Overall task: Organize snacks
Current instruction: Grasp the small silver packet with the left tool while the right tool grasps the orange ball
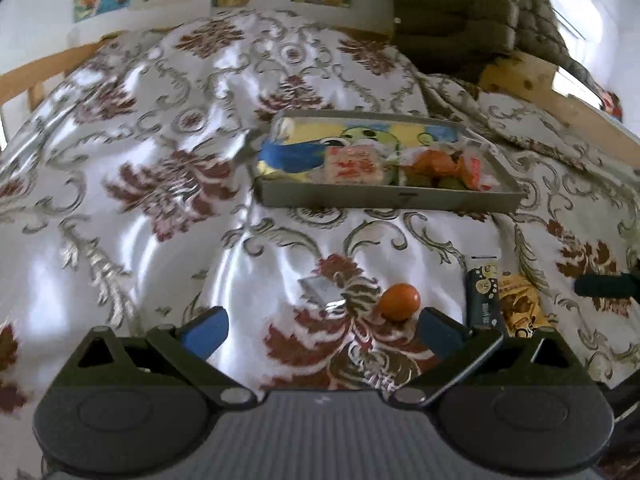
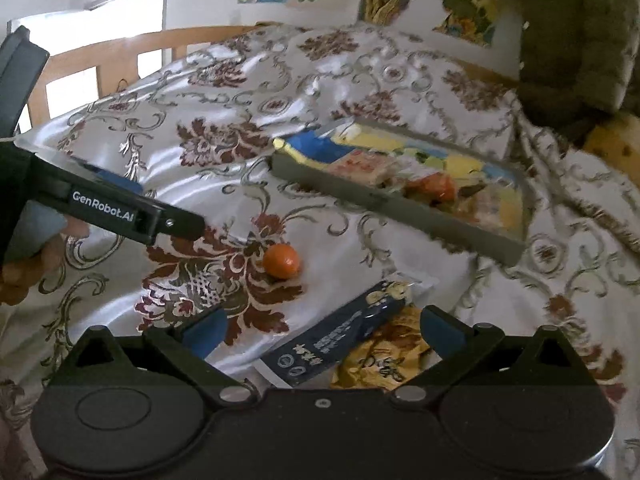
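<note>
Left wrist view: shallow grey box (image 1: 384, 196) sits on the bed's floral satin cover (image 1: 160, 128), already part-filled, a blue packet (image 1: 290, 156) at its left end, a red-and-white packet (image 1: 354, 164) mid-box, a heap of orange and green wrapped pieces (image 1: 440, 168) toward the right. Judged about half done or better. Left out on the cover: a small orange round snack (image 1: 399, 301) just ahead of the right blue pad, a small silver foil packet (image 1: 322, 292) a little to its left, a dark stick-shaped packet (image 1: 484, 296) and a yellow-brown packet (image 1: 520, 304) side by side further right. Left gripper (image 1: 320, 330) hovers low over the cover, jaws spread wide and empty, aimed toward the box with the orange snack near the right fingertip but not between the pads. A dark tip at the right edge is probably the other tool; too little shows to be sure. Right wrist view: right gripper (image 2: 320, 330) also low, jaws released wide, holding nothing; the dark stick packet (image 2: 340, 336) and the yellow-brown packet (image 2: 380, 364) lie directly in front of it, between the pads' line of reach, touching each other. Orange snack (image 2: 281, 261) lies beyond them, apart. Grey box (image 2: 400, 208) further off, tilted in this view by the lens and blurred; contents match. Left gripper (image 2: 120, 210) comes in from the left, a hand (image 2: 24, 272) on its grip, tip pointing toward the orange snack. Four loose items left to box, by my count
</note>
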Tool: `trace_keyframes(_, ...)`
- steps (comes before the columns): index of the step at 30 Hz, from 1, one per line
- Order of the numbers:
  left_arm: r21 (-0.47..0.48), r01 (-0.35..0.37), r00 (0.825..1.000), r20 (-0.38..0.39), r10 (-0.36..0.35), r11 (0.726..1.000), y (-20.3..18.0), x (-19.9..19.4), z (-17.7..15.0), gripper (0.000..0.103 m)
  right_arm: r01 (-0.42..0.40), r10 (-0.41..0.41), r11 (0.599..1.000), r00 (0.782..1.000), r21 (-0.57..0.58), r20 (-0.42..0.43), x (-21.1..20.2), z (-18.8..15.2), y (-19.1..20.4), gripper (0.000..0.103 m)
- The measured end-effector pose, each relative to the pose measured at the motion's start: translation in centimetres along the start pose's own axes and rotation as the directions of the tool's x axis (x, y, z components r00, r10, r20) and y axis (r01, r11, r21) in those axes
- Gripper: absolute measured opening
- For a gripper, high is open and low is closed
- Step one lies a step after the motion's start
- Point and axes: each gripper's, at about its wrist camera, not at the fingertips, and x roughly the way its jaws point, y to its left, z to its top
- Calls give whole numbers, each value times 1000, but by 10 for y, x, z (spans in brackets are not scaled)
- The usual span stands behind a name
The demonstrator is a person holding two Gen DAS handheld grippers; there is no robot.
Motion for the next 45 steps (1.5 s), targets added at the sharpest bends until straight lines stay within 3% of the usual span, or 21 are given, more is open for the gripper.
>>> trace_keyframes(8,107,-19,1000,-11,21,994,-10,28,1,103,-31,31,998,999,48,-7,27,1,-22,102)
trace_keyframes(13,162,-43,999,-9,45,986,-3,42,8,103,7,-6,999,999,-43,33,41,4,-15,100)
trace_keyframes(19,226,22,997,-75,-5,974,6,66,11,103,6,-1,994,999,-109,46,65,11,-4,98)
trace_keyframes(24,271,33,998,-52,-20,962,3,74,9,100,-4,14,986,998,-167,57,78,14,4,90)
trace_keyframes(29,354,53,998,-48,-39,934,-2,79,7,91,-45,52,985,998,-169,41,87,16,6,79)
trace_keyframes(31,371,56,997,-62,-35,927,-2,82,7,82,-57,64,983,997,-174,38,91,17,7,77)
trace_keyframes(38,322,91,995,-61,-75,942,14,85,14,66,-82,88,983,996,-164,25,102,21,5,68)
trace_keyframes(45,354,130,991,-65,-114,926,10,85,12,56,-137,138,983,990,-124,1,111,23,3,64)
